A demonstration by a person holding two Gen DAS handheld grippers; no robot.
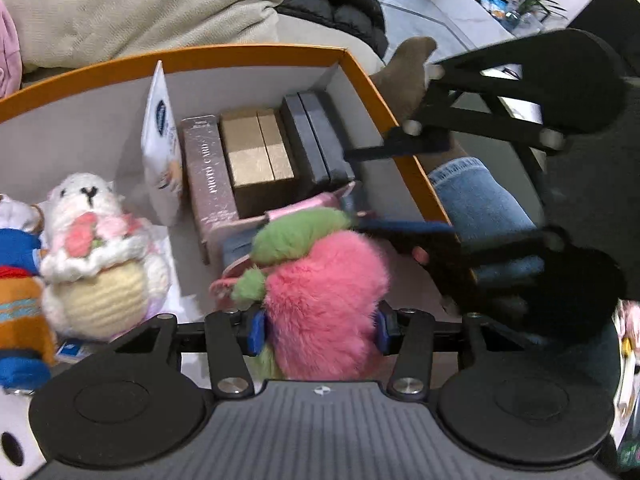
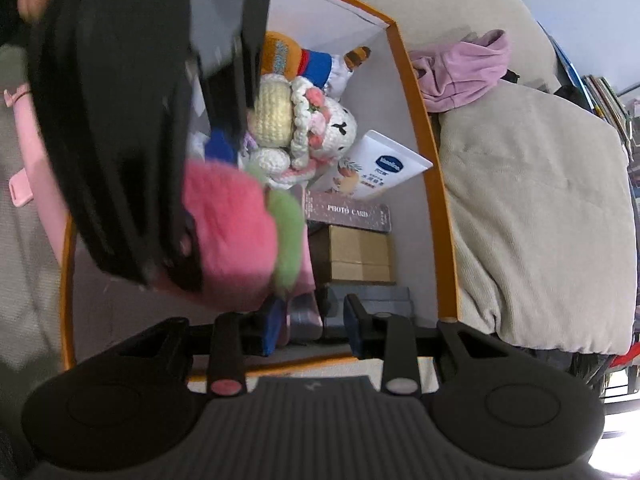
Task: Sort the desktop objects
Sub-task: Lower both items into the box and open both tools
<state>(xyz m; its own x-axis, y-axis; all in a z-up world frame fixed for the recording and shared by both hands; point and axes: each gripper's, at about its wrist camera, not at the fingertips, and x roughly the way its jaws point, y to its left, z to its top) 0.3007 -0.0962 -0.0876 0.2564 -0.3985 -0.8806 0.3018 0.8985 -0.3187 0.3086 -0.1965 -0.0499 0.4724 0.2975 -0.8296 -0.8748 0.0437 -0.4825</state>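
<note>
An orange box with white inner walls holds the sorted things. My left gripper is shut on a fluffy pink plush with green leaves, low over the box's near right part. The right wrist view shows the same plush hanging under the left gripper. My right gripper stands open, and a pink case lies between its blue pads without being pressed. In the left wrist view the right gripper reaches in over the box's right wall, at the pink case.
Inside the box are a white crocheted animal, a blue and orange doll, a white tube, a photo card box, gold boxes and dark boxes. A person's leg in jeans sits beside the right wall. Beige cushions surround the box.
</note>
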